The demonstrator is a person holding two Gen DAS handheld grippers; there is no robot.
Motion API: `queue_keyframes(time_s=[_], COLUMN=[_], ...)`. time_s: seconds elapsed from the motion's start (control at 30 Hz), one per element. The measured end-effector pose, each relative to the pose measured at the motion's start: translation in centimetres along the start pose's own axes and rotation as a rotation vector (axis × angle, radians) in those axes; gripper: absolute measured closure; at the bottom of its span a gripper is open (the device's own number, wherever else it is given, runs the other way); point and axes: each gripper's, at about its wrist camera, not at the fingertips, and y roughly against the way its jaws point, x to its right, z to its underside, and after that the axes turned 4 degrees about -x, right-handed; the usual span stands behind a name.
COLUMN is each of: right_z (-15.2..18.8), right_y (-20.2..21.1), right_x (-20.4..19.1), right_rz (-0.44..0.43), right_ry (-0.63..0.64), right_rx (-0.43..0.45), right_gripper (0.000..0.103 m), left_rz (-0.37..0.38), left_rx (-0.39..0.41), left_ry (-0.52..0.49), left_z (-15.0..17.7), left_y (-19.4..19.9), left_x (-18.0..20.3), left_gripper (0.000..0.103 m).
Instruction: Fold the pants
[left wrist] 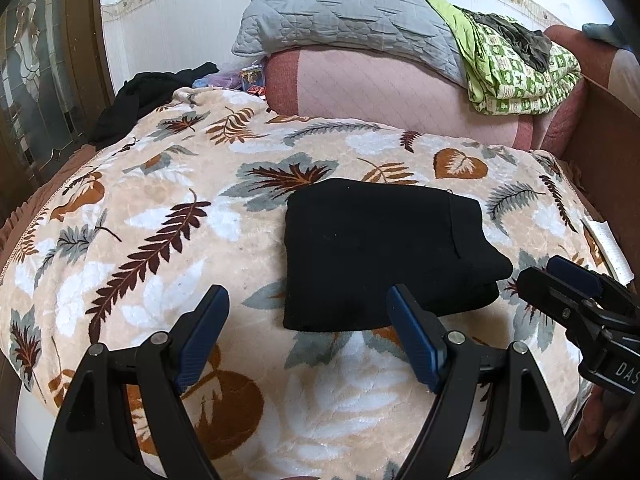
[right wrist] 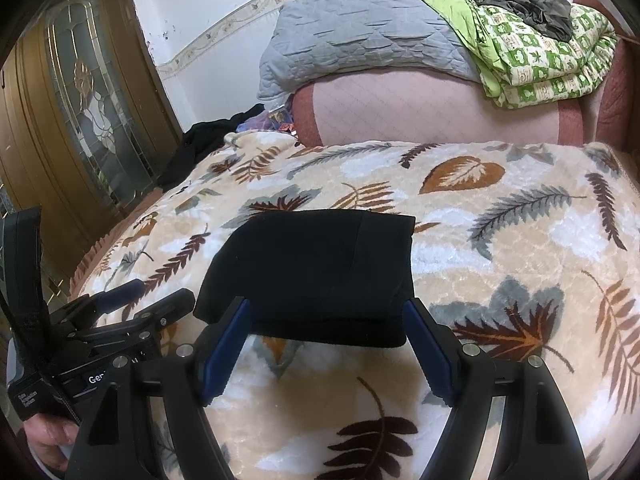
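One pair of black pants [left wrist: 384, 256], folded into a compact block, lay mid-bed on the leaf blanket [left wrist: 168, 208], nearer the front edge than the far one. Wide bare blanket stretched to the left edge, less to the right. Two grippers hovered at the front edge: the left gripper [left wrist: 308, 312] had jaws apart, empty; the right gripper [right wrist: 328, 324] had jaws apart, straddling the pants' near hem without pinching it. Three quilts were stacked at the far edge.
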Motion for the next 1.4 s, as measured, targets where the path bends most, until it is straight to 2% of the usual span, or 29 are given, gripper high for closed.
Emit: queue_keyframes(time_s=[1.13, 1.4], right_z=[0.3, 0.5], right_y=[-0.6, -0.2], right_x=[-0.1, 0.0], right_rz=[-0.005, -0.010], right_ry=[0.001, 0.001], right_rx=[-0.013, -0.006], right_gripper=[0.022, 0.022], left_rz=[0.006, -0.007], left_rx=[-0.003, 0.049], left_ry=[0.000, -0.028], left_z=[0.1, 0.8], left_y=[-0.4, 0.7], left_x=[0.2, 1.0], left_gripper=[0.021, 0.021])
